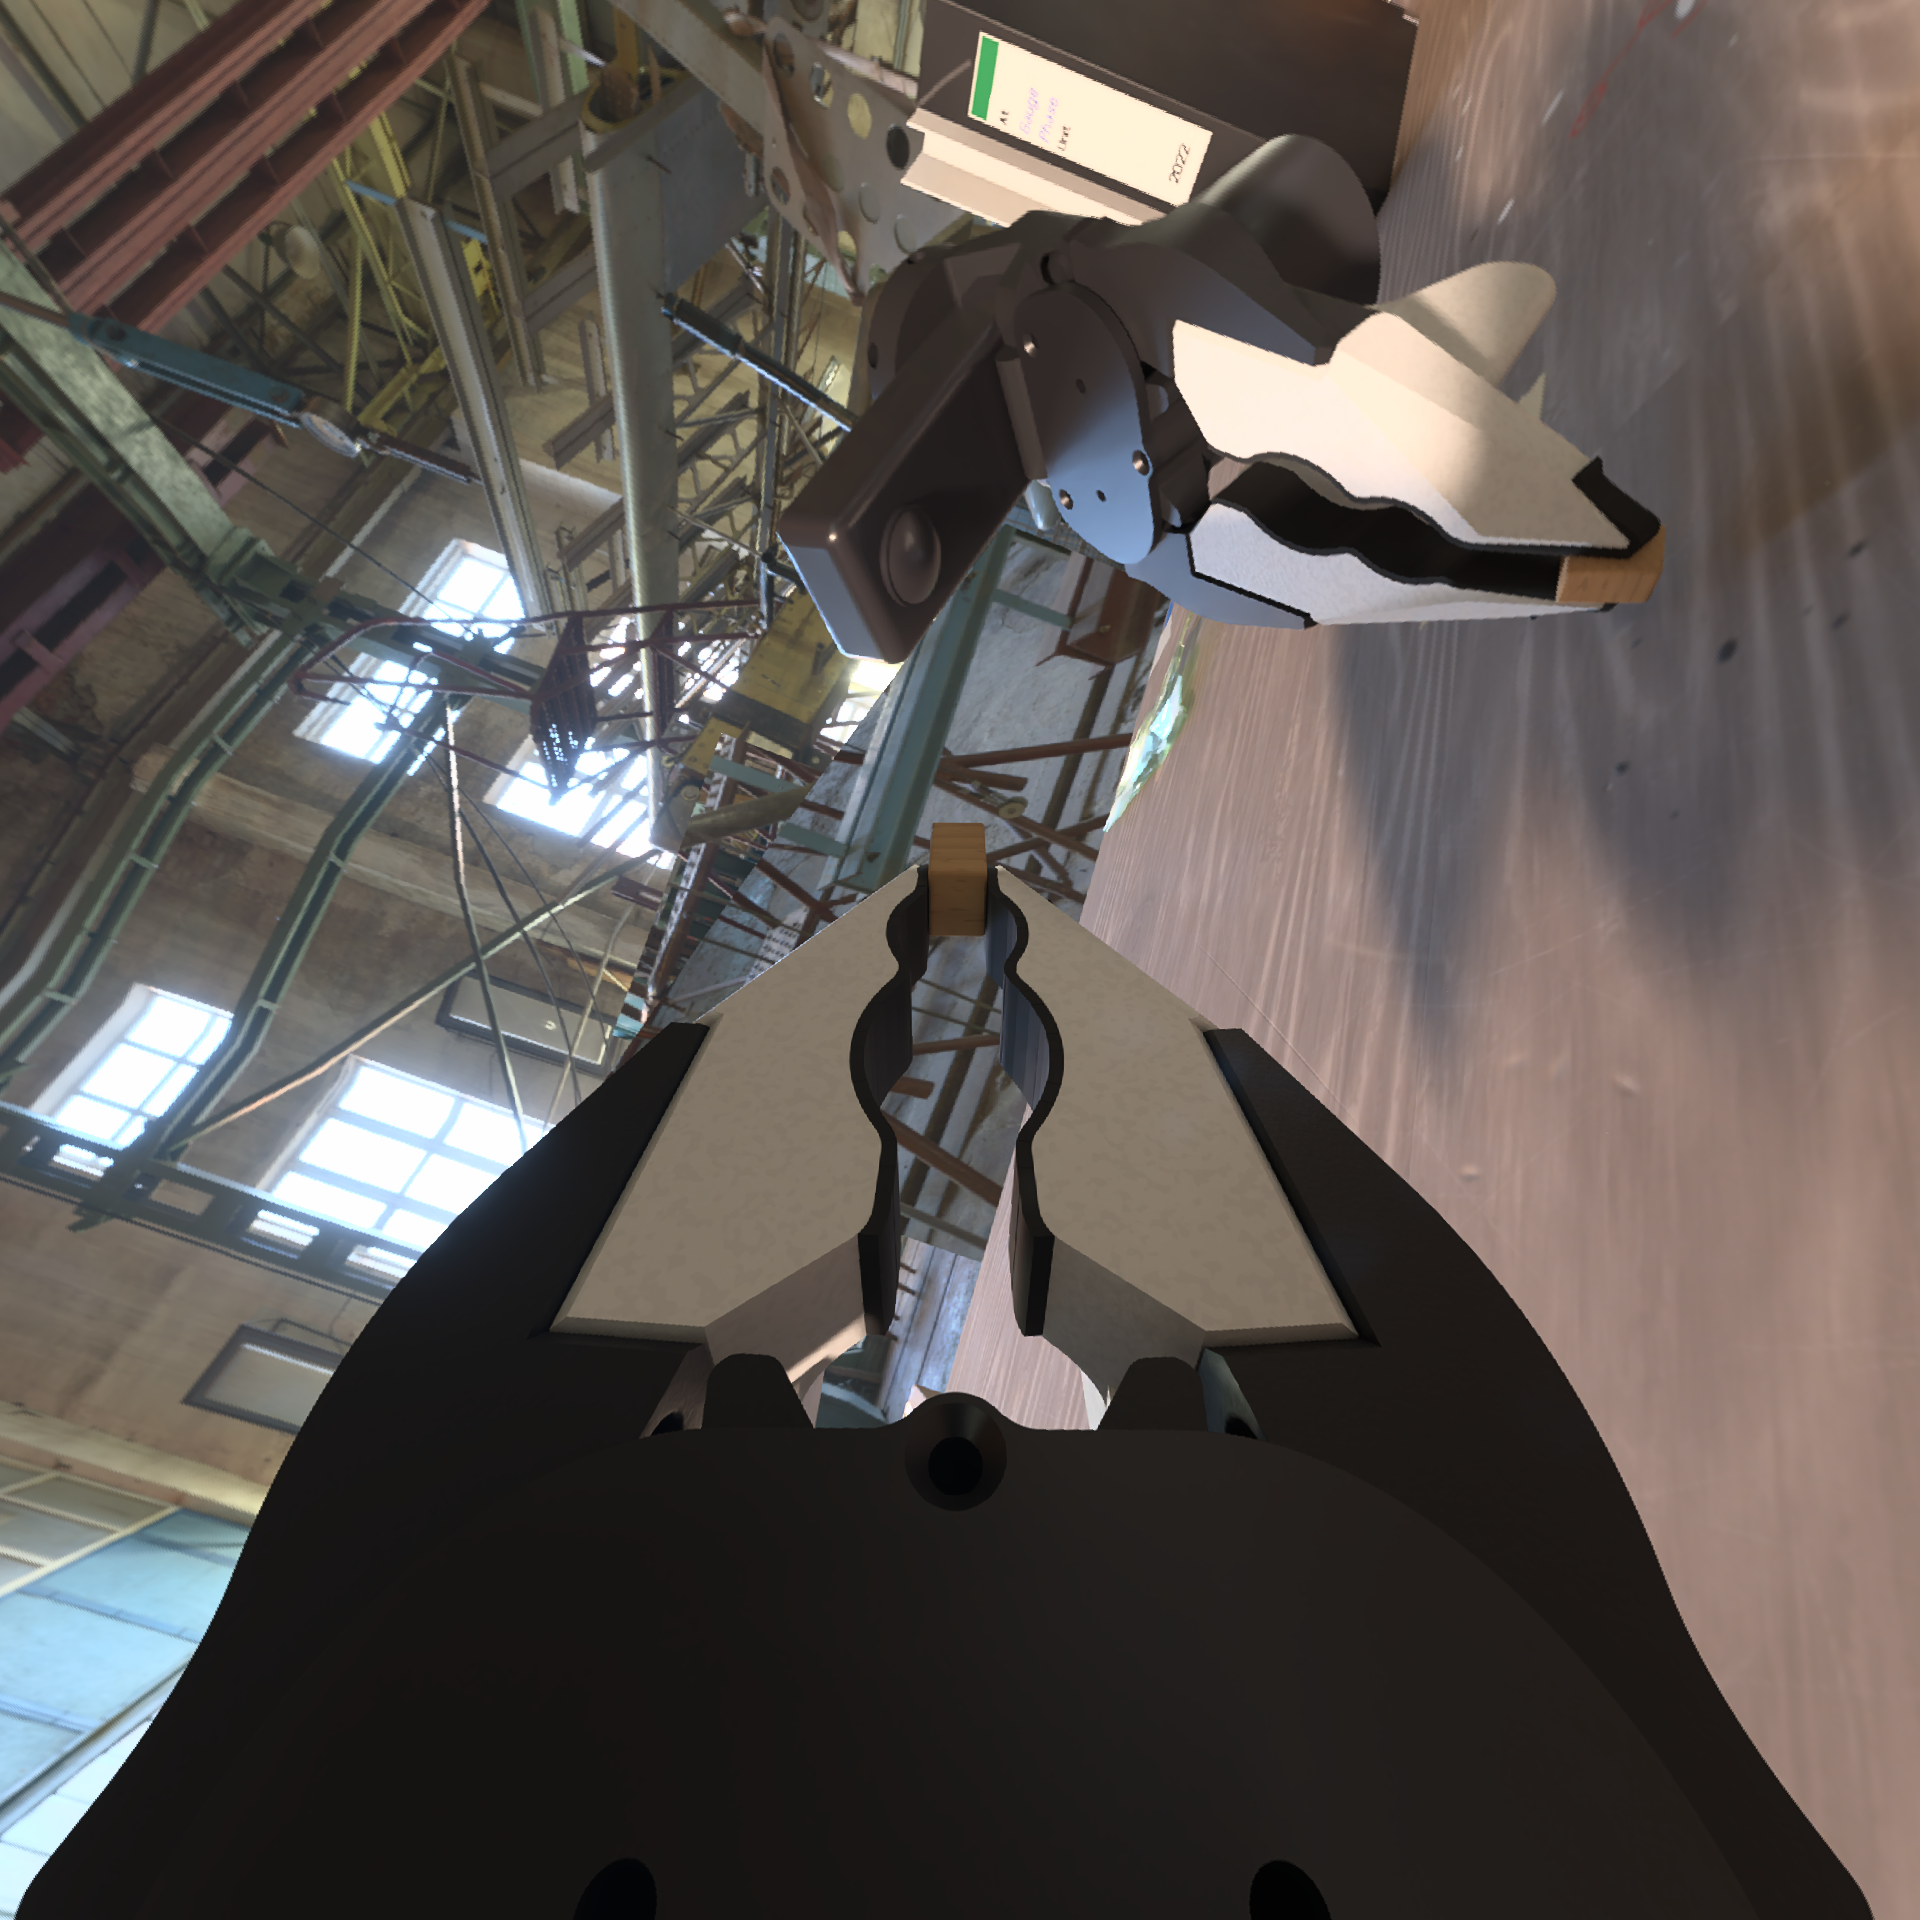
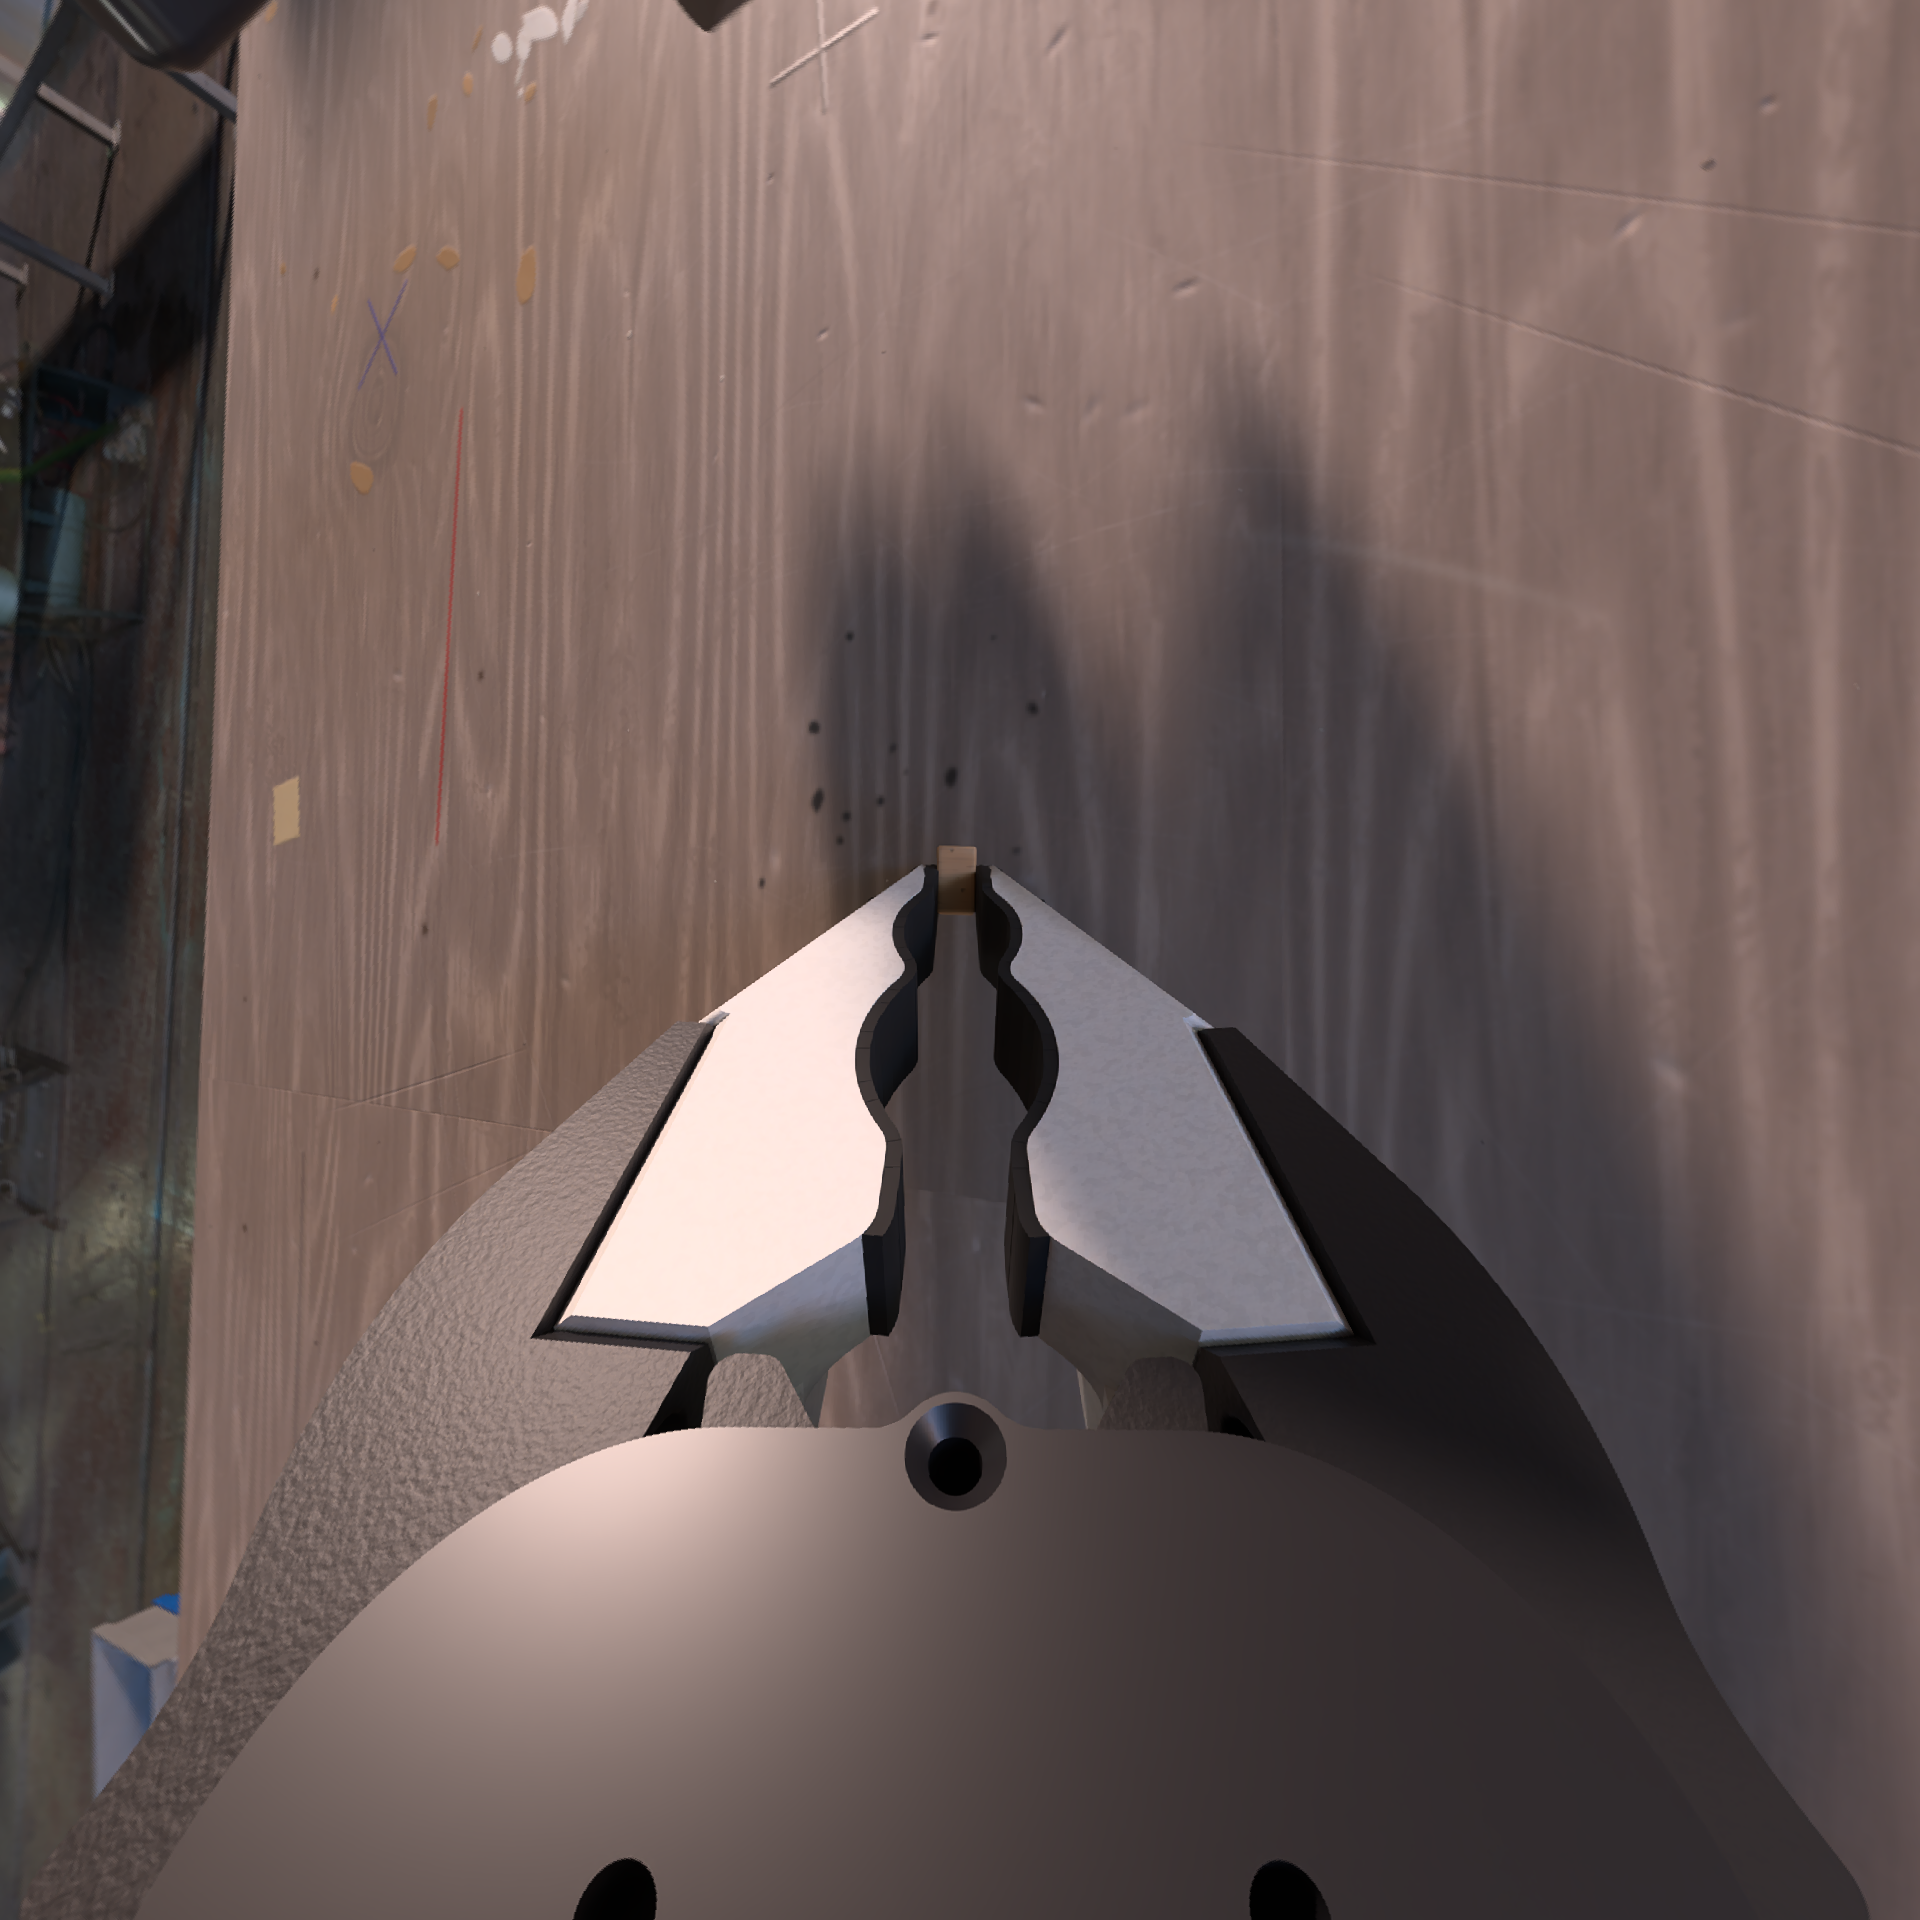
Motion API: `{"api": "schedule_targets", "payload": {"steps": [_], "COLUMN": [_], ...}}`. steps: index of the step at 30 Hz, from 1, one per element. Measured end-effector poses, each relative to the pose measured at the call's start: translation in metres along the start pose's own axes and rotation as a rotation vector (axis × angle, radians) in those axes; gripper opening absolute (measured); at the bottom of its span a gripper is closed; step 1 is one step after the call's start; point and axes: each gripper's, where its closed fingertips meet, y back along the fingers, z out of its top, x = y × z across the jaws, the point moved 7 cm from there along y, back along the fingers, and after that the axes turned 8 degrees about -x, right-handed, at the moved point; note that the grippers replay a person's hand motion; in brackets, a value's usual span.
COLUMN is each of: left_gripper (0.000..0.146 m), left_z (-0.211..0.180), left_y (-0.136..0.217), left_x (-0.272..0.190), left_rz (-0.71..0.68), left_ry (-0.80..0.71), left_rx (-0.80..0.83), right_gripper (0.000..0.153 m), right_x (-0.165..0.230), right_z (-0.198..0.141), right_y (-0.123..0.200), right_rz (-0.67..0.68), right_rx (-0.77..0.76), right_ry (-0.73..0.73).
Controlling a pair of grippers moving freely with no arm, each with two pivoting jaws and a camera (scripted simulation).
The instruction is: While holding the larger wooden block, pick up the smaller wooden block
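My left gripper (image 1: 957,896) is shut on the larger wooden block (image 1: 956,878), held at the fingertips in the air beside the wooden table (image 1: 1558,1143). My right gripper (image 2: 957,885) is shut on the smaller wooden block (image 2: 957,871), pinched at the very fingertips. It points at the table (image 2: 1351,520), with its dark shadow right beyond the tips. The left wrist view also shows the right gripper (image 1: 1621,561) at upper right with the small block (image 1: 1605,582) in its tips, close to the table surface. I cannot tell whether that block touches the table.
A dark binder with a white, green-striped label (image 1: 1049,125) stands on the table behind the right gripper. The table's edge (image 2: 218,727) runs along the left of the right wrist view, with paint spots and drawn marks (image 2: 447,623) near it.
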Motion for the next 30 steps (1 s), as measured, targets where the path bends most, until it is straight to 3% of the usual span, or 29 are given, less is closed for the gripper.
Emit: {"api": "schedule_targets", "payload": {"steps": [13,28,30], "left_gripper": [0.009,0.009,0.009], "left_z": [0.001,0.000,0.001], "left_y": [-0.001,-0.001,0.000], "left_x": [-0.004,-0.003,0.001], "left_rz": [-0.020,-0.036,-0.028], "left_ry": [0.029,0.054,0.142], "left_rx": [0.000,0.010,0.003], "right_gripper": [0.006,0.006,0.006], "right_x": [0.005,0.005,0.006], "right_z": [0.006,0.005,0.006], "right_y": [0.014,0.017,0.018], "right_rz": [-0.109,-0.151,-0.161], "right_rx": [-0.078,-0.049,-0.054], "right_ry": [0.158,0.167,0.178]}}
